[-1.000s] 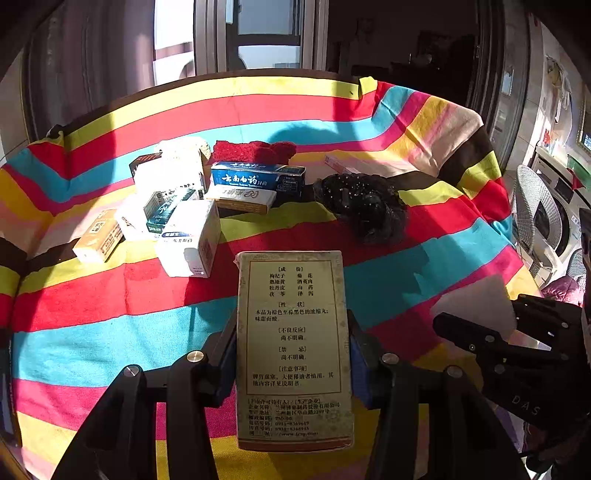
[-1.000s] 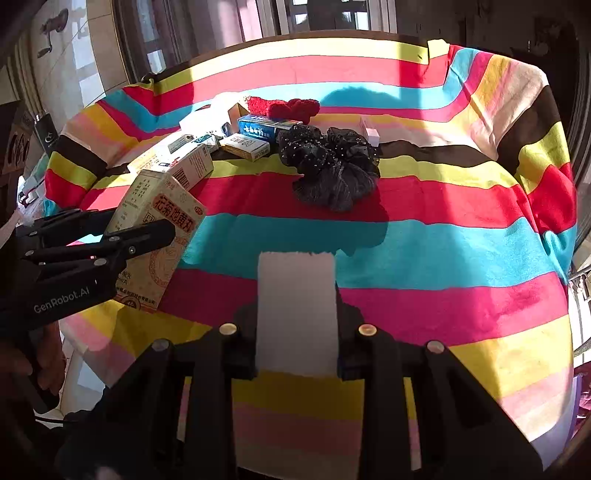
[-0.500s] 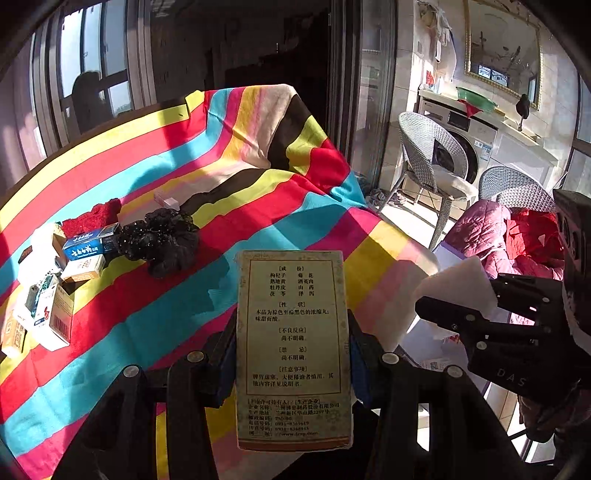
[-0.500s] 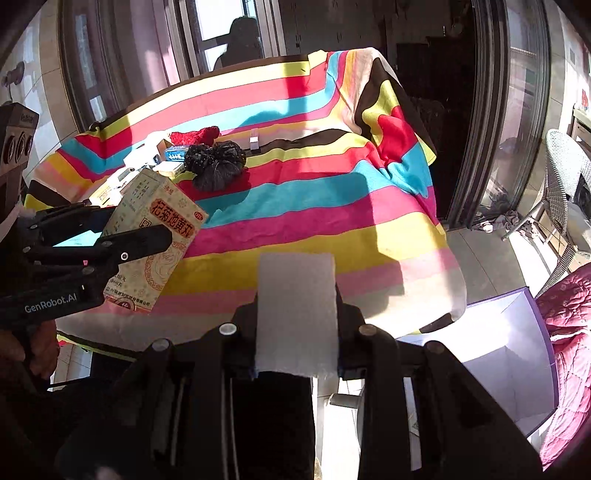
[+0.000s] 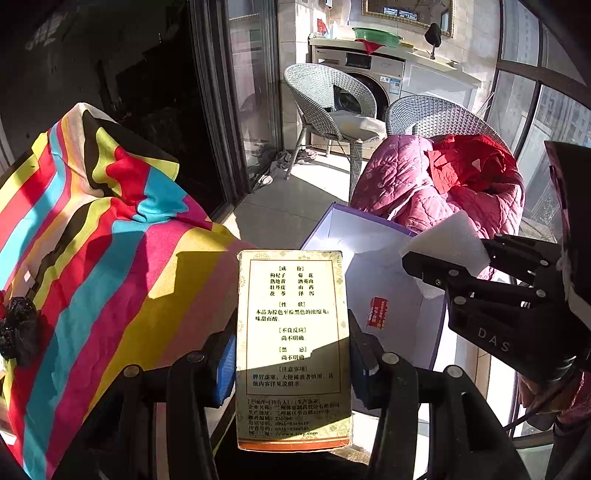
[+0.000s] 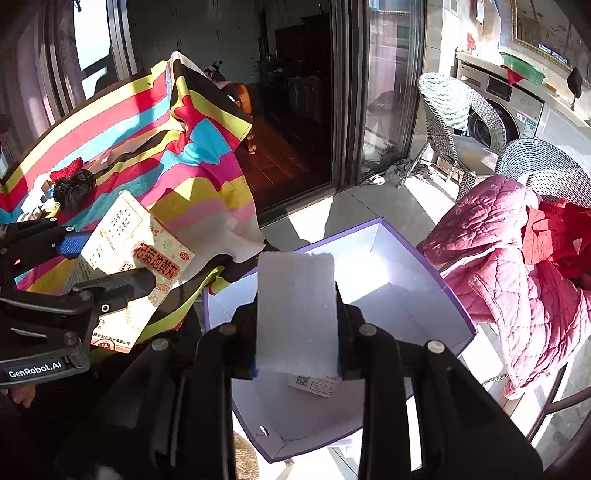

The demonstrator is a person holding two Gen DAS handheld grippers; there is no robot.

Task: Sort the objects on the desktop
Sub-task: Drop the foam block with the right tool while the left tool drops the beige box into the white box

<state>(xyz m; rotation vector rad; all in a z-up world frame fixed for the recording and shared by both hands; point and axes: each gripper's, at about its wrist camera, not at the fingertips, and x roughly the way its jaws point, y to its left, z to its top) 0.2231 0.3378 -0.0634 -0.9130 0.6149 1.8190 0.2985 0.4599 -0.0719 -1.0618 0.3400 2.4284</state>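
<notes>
Medicine box (image 5: 293,347) sits bottom centre, pinched by the left tool (image 5: 291,360); the right tool (image 6: 297,332) clamps a white foam block (image 6: 297,314) above the open purple-edged carton (image 6: 424,273).

Two white wicker chairs (image 5: 325,99) stand in the upper centre of the frame before a front-loading washing machine (image 5: 369,77). A pink quilted jacket (image 5: 424,188) drapes over the nearer chair at right. A green basin (image 5: 376,35) tops the counter; dark sliding glass doors (image 5: 236,92) fill the upper left.
</notes>
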